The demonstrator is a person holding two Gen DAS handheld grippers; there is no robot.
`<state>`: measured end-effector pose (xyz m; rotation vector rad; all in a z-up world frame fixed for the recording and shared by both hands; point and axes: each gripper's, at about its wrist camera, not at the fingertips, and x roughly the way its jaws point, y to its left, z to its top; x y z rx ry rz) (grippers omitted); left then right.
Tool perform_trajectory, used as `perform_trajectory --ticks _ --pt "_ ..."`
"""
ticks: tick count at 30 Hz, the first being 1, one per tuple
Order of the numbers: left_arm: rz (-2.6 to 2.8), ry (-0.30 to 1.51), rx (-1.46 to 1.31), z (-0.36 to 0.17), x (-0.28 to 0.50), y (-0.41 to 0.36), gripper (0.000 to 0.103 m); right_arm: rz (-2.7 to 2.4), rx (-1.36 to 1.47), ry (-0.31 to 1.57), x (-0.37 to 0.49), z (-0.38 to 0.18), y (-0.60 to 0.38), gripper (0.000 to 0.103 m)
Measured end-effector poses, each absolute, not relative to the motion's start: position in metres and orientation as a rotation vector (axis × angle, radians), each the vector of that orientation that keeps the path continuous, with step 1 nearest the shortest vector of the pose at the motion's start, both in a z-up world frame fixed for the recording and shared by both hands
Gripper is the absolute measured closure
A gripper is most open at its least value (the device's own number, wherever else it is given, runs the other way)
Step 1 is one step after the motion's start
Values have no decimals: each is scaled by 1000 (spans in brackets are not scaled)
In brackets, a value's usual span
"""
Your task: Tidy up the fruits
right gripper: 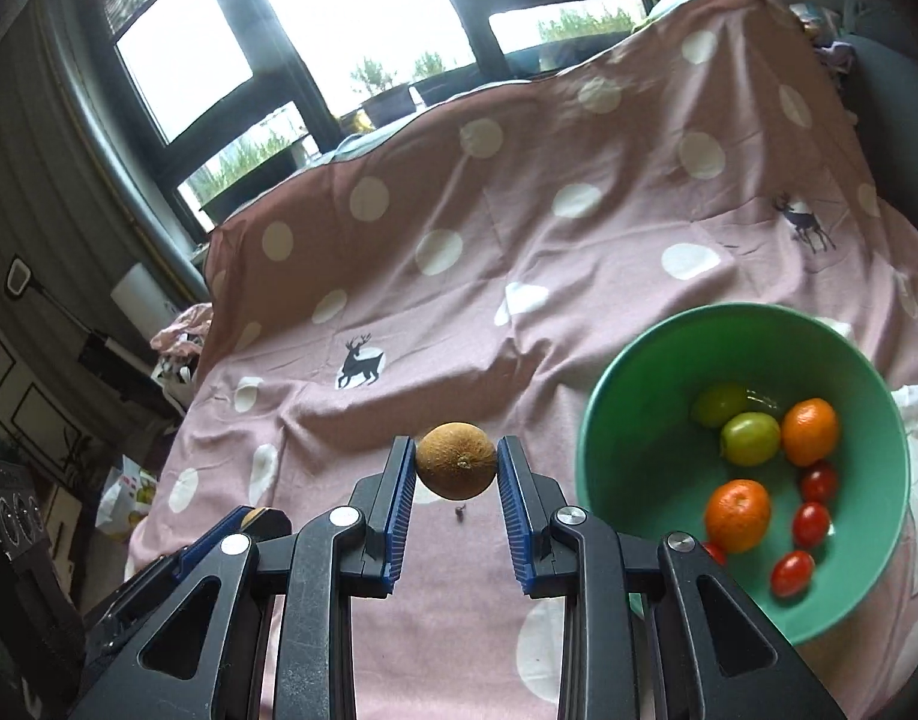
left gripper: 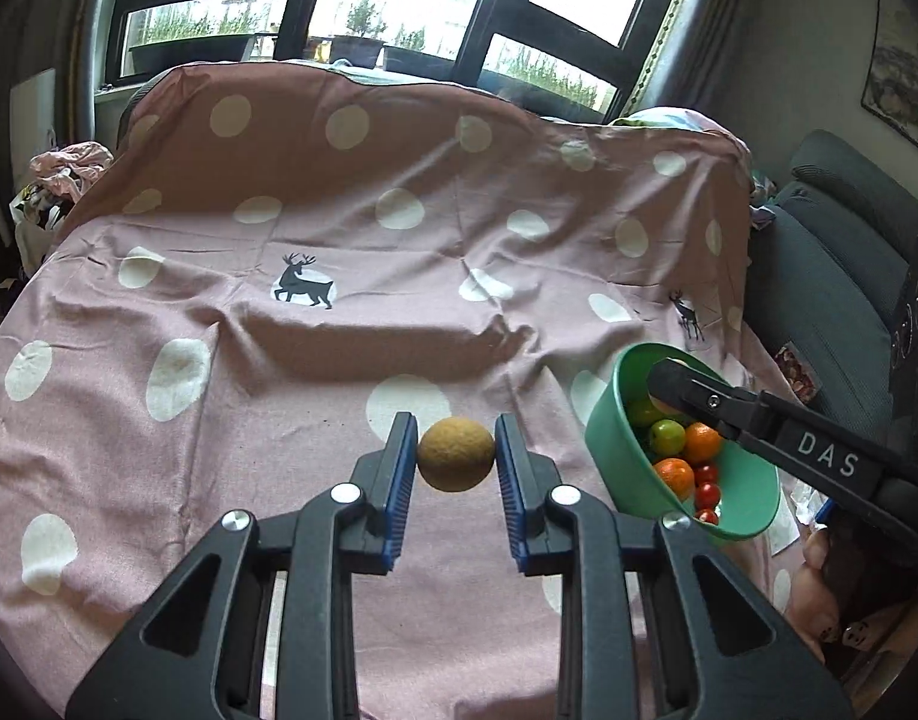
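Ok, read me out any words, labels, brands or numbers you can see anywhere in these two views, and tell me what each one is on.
"DAS" in pale capitals on the black body of the right gripper, seen from the left wrist view.
The picture on the wall at right and the plastic bag on the floor show markings too blurred to read.
No text is visible on the bowl, the fruit or the spotted cloth.

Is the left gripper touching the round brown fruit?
Touching. The left wrist view shows the left gripper with both blue pads pressed against the round brown fruit.
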<state>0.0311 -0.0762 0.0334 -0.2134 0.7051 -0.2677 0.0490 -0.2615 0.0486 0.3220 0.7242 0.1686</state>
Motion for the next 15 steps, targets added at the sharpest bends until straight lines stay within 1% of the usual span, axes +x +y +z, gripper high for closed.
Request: perform_trajectory --ticks 7,10,15 --pt "-325 671 -146 46 24 -114 77 76 382 673 39 48 -299 74" --pt "-353 669 -91 47 27 -136 77 53 413 686 39 43 -315 74" --pt "-400 682 -88 47 40 -170 77 -7 442 693 40 38 -343 74"
